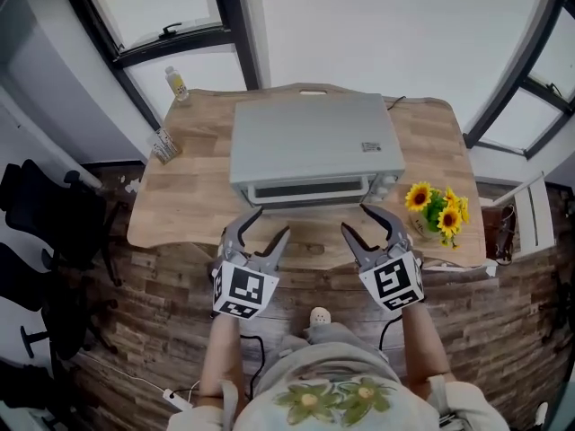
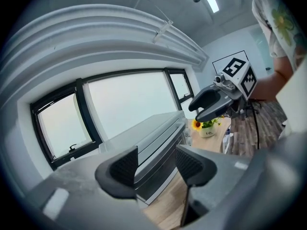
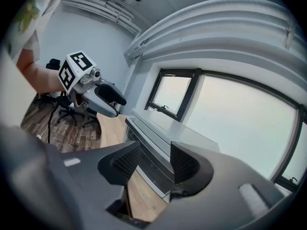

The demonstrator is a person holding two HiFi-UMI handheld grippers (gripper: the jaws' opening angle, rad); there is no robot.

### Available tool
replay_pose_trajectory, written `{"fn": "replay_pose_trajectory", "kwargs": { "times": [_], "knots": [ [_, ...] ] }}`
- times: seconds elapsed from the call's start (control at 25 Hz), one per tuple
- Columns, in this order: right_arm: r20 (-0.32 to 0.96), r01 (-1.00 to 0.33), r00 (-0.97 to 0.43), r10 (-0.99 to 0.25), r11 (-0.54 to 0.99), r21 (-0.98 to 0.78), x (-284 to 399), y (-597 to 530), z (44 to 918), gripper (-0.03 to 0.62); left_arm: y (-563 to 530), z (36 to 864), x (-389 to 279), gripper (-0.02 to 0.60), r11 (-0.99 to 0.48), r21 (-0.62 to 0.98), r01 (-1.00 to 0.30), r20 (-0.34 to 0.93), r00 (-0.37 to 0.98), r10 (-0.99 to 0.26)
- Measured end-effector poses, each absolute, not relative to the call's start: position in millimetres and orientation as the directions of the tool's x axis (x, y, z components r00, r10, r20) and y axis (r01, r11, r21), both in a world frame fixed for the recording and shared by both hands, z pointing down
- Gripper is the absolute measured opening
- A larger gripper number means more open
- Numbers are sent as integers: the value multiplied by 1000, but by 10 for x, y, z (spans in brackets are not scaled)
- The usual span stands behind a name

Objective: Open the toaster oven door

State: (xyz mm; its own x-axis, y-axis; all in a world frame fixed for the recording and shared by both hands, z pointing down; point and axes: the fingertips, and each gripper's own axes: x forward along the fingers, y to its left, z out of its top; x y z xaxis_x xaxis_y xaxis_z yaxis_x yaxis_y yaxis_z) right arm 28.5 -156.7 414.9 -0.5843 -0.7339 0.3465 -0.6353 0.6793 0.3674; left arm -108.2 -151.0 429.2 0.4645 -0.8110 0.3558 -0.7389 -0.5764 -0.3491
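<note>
1. Hovering is all that is happening: the door (image 1: pixel 310 189) of the oven (image 1: pixel 314 146) is shut, and neither tool touches it. I take this to be the approach, with the opening itself not begun.
2. The left hand-held gripper (image 1: pixel 273 221) has its jaws spread with nothing between them. Its own view shows only the oven front and a strip of table (image 1: pixel 189 196) through the gap.
3. The right hand-held gripper (image 1: pixel 354 218) is in the same state, with its jaws parted and nothing held. Through its gap the oven front shows again, a little way off.
4. The oven sits on the table just ahead of both tools, its door facing them. The left one points at the door's left half, the right one at its right half, and both are near it but clear of it.
5. What looks like the handle (image 1: pixel 305 181) is a pale bar along the door's top edge. It lies ahead of each tool's tips and runs across between the two.
6. The next move probably calls for one tool to go forward until the bar sits between its jaws. It would then close on the bar and draw back and down, since a door like this likely hinges at the bottom.
7. The sunflowers (image 1: pixel 437 206) stand just outside the right tool, close enough to mind on the pull.
</note>
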Motion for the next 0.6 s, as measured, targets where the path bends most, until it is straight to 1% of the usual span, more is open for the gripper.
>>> {"fn": "replay_pose_trajectory", "kwargs": {
  "times": [0.28,0.6],
  "knots": [
    [414,-568,-608,-678,735,370,282,-1850,4388,184,-1748,4528,-1085,241,-579,-357,-733,422,427,-800],
    [490,-492,-601,-631,775,396,201,-2059,4598,192,-1950,4711,-1135,241,-604,-372,-704,493,402,-772]
  ]
}}
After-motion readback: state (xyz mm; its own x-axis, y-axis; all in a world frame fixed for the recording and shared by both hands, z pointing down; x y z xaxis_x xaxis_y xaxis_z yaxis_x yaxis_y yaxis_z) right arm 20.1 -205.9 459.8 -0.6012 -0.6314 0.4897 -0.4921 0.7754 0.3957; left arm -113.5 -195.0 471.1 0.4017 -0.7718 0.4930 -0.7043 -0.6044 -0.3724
